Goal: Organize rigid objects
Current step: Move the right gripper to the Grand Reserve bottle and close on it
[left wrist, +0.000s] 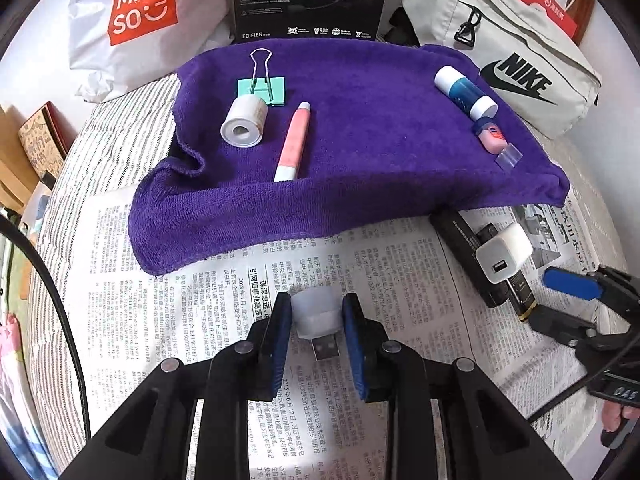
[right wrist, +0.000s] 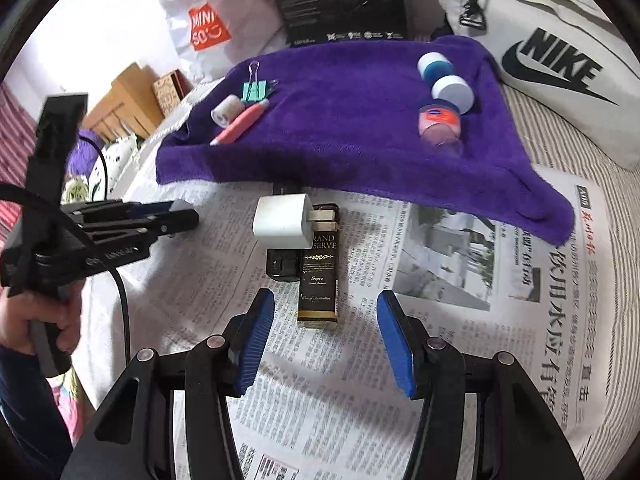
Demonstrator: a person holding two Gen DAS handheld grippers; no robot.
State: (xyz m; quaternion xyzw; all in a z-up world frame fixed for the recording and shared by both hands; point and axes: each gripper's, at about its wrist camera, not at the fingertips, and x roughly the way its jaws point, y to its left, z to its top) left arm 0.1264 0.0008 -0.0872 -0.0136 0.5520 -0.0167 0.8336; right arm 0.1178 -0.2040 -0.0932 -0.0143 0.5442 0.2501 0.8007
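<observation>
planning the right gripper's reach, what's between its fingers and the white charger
In the right wrist view, the black Grand Reserve box lies between the right gripper and the white charger.

Cloth, paper and plastic on the bed

A fuzzy matt purple towel point(left wrist: 352, 140) lies over thin printed newspaper point(left wrist: 360, 264). The white charger point(right wrist: 282, 222) is smooth glossy plastic; the binder clip point(left wrist: 262, 86) has shiny wire metal handles. Ribbed blue pads line the matt black plastic fingers point(right wrist: 256, 348); a frosted translucent USB light point(left wrist: 316, 314) has a metal plug.
</observation>
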